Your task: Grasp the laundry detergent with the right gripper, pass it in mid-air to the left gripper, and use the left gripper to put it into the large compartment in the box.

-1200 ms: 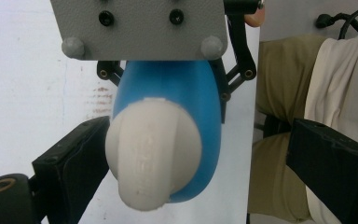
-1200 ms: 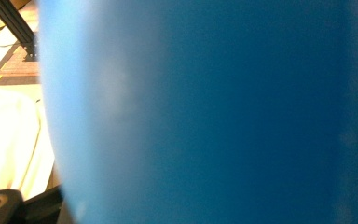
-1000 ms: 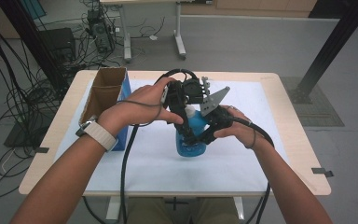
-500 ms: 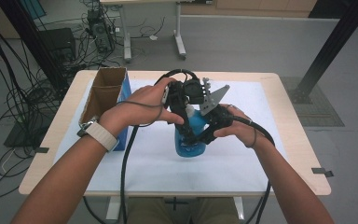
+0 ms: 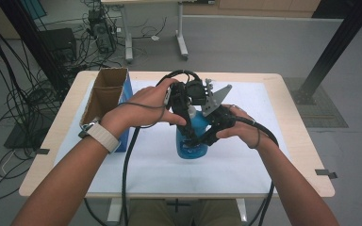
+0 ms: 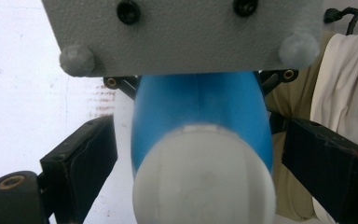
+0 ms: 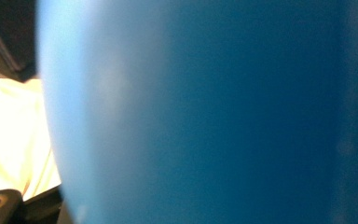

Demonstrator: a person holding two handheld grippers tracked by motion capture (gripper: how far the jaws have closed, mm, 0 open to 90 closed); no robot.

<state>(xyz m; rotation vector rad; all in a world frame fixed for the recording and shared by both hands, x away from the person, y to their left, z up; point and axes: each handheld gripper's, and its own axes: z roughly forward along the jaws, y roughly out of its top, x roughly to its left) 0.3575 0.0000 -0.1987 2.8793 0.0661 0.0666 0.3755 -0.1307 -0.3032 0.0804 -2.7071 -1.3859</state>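
The right claw (image 5: 206,136) is clamped on the blue bottle (image 5: 192,136), which stands upright mid-surface (image 5: 292,174) on the white sheet. The left claw (image 6: 193,154) straddles the bottle's white cap (image 6: 205,182), its jaws apart and just closing, not pressing it.

left gripper (image 5: 188,101) jaws apart, just been closing; right gripper (image 5: 207,134) clamped.

Blue plastic bottle (image 5: 192,136) with a white cap (image 6: 204,179), standing upright at the centre of the high view, its base resting on the white table cover, its neck and cap rising toward the upper middle
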